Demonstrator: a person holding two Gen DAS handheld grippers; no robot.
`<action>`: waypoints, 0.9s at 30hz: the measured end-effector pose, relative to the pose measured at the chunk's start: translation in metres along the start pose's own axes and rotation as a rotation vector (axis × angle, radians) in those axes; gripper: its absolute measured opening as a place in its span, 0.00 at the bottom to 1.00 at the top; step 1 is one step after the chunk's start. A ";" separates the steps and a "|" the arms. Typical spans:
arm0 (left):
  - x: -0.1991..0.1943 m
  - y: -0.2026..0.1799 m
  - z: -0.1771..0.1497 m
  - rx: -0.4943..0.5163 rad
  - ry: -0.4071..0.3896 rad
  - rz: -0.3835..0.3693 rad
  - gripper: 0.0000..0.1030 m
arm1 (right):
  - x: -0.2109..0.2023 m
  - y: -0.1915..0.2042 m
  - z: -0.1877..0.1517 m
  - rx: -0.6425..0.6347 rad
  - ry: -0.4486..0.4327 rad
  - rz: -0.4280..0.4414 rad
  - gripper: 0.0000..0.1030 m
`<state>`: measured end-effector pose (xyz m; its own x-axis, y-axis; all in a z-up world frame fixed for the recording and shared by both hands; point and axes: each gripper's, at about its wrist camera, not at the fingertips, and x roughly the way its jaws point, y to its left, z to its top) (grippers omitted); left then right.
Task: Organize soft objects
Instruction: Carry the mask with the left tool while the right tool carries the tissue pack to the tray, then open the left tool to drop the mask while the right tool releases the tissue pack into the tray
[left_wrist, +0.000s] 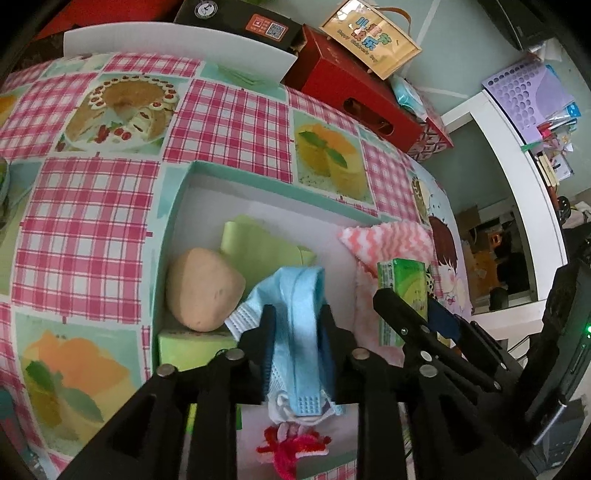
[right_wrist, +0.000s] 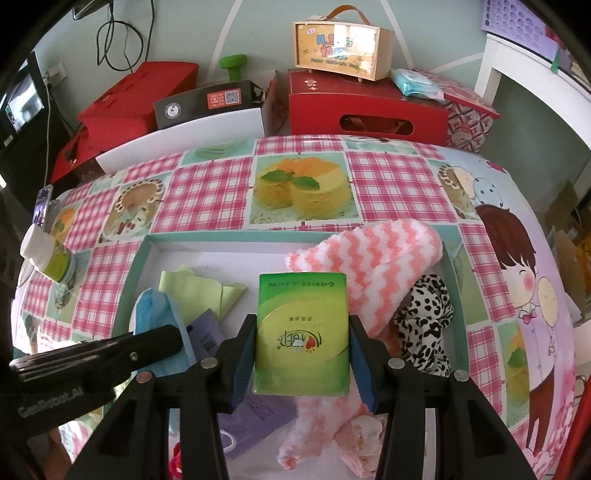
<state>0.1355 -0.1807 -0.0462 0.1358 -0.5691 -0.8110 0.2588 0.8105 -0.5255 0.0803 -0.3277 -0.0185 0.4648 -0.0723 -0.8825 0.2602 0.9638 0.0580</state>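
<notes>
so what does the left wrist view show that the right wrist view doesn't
Only the left wrist view: a tan sponge in the tray, and the left gripper shut on a blue mask. Only the right wrist view: a leopard-print cloth and a purple card. Both show the tray, the pink striped towel and the right gripper shut on a green tissue pack.

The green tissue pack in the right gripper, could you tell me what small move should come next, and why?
Probably lower it and let go. The right gripper holds the tissue pack above the tray, which already holds the striped towel and the leopard cloth. The left gripper holds the blue mask beside it, so a straight drop looks safest.
</notes>
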 end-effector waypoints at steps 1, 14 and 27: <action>-0.003 -0.001 0.000 0.004 -0.004 0.006 0.27 | 0.000 0.000 0.000 0.000 0.000 0.000 0.49; -0.020 0.001 0.002 0.012 -0.040 0.057 0.43 | -0.003 0.000 0.002 -0.007 -0.011 -0.003 0.58; -0.033 0.010 0.007 -0.010 -0.094 0.119 0.69 | -0.005 -0.006 0.002 0.025 -0.017 -0.036 0.69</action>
<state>0.1404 -0.1544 -0.0232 0.2538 -0.4787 -0.8405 0.2260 0.8742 -0.4297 0.0781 -0.3338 -0.0129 0.4689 -0.1109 -0.8763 0.2980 0.9538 0.0387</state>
